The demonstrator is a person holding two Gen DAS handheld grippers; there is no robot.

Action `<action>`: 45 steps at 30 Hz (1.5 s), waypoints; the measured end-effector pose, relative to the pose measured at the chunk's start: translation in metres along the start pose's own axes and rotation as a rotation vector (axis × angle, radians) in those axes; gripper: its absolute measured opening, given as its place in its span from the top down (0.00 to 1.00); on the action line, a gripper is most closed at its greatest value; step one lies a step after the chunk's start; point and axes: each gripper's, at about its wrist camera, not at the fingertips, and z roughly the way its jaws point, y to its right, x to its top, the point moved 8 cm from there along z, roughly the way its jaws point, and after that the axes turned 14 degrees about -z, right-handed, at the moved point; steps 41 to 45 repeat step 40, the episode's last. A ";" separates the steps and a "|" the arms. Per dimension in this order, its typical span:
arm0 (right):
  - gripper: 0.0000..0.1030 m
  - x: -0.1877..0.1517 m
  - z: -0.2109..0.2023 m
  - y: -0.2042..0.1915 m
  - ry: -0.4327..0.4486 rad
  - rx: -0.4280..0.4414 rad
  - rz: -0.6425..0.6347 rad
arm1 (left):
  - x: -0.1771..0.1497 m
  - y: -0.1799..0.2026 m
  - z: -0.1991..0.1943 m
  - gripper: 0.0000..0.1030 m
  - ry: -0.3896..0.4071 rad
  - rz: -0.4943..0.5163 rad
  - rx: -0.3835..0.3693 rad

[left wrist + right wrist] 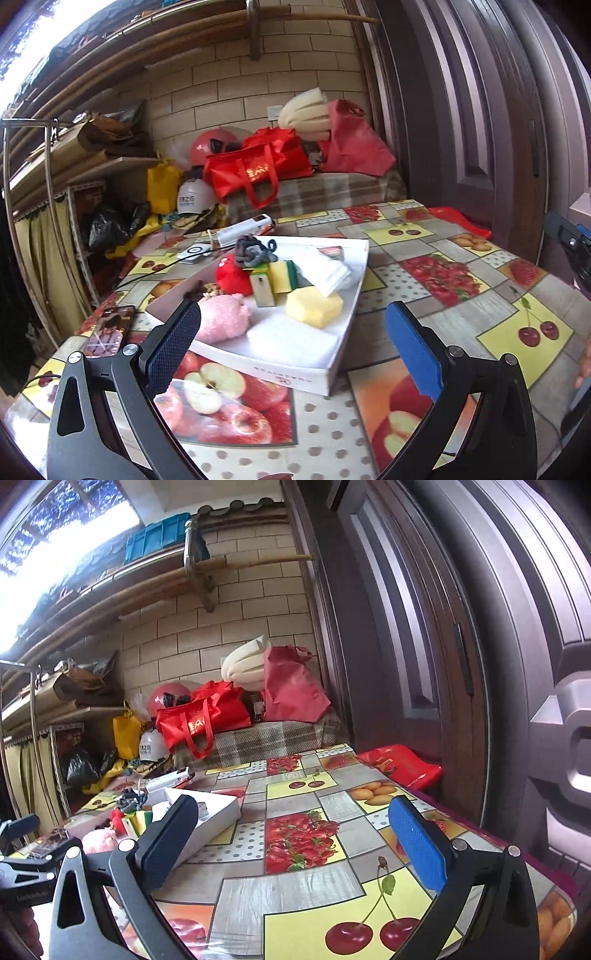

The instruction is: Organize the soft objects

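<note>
A white shallow box point(295, 374) lies on the fruit-print table. In it lie a pink plush point(223, 323), a white foam block point(291, 341), a yellow sponge point(314, 306), a yellow-green scrub sponge point(283, 275), a red plush point(232, 275), a grey knitted toy point(251, 251) and a folded white cloth point(325, 271). My left gripper point(291, 343) is open and empty, just in front of the box. My right gripper point(291, 834) is open and empty over bare table, right of the box point(218, 814). The pink plush point(98, 840) shows at its left.
A phone point(109, 332) lies left of the box, with a white device point(194, 253) and cable behind. A couch with red bags point(258, 166) stands beyond the table. A dark door point(443, 664) lines the right side. A red stool point(402, 766) stands by it.
</note>
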 end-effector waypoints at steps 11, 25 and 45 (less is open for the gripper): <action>0.00 -0.003 0.005 0.003 -0.028 0.010 0.018 | -0.006 0.001 0.009 0.02 -0.062 -0.021 -0.013; 0.00 -0.004 0.009 0.003 -0.041 0.014 -0.002 | -0.009 0.001 0.012 0.02 -0.074 -0.024 -0.005; 0.00 -0.004 0.008 0.003 -0.042 0.015 -0.001 | -0.009 -0.001 0.012 0.02 -0.078 -0.022 -0.001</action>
